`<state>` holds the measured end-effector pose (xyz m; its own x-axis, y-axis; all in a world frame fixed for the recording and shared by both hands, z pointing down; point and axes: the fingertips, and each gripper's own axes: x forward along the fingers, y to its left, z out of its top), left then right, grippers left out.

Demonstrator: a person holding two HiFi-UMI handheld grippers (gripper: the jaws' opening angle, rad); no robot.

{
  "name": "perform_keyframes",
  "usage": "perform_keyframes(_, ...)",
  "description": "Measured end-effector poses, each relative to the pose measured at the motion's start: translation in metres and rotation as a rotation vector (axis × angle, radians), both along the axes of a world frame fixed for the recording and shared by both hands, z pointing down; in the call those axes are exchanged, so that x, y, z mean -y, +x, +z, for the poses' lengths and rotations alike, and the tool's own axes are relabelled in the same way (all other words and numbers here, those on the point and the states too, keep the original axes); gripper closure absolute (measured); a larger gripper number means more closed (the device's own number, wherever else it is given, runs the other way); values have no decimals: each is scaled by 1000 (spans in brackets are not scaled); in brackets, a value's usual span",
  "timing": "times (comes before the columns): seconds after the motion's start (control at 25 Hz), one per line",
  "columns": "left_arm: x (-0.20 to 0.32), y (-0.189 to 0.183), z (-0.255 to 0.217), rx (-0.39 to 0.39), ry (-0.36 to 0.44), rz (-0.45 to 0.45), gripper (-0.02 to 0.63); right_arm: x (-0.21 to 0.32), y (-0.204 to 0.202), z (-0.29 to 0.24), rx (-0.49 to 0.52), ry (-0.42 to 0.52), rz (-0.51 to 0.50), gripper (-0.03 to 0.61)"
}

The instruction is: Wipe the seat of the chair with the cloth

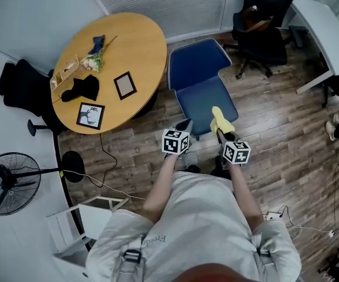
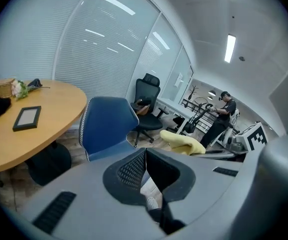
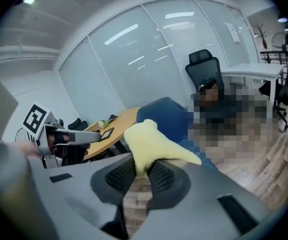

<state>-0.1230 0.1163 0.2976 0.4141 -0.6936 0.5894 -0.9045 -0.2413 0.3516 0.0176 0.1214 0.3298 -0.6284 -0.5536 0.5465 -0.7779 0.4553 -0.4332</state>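
Our right gripper (image 3: pixel 143 168) clamps the cloth (image 3: pixel 151 145) by one edge, over the front of the chair (image 1: pixel 207 98) seat; our left gripper (image 2: pixel 146 154) is closed on nothing. Wiping hard could tug that thin pinch loose, or shove the chair away

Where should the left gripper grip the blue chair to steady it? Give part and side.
Likely the front left edge of the blue chair seat, approached from the person's side: that lip faces the left gripper, whose shut jaws must open first. The backrest stands farther off, and the right gripper, shut on the yellow cloth, occupies the right.
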Motion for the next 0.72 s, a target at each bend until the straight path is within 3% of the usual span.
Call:
perform_keyframes(0.24, -12, 4, -8, 37, 17, 30, 586, -11, -2, -13, 72, 32, 93, 512)
perform_keyframes(0.48, -10, -9, -13, 127, 52, 22, 586, -16, -1, -7, 38, 34, 120, 511)
perform_keyframes(0.72, -14, -11, -11, 129, 57, 18, 586, -14, 3, -6, 4, 47, 154, 511)
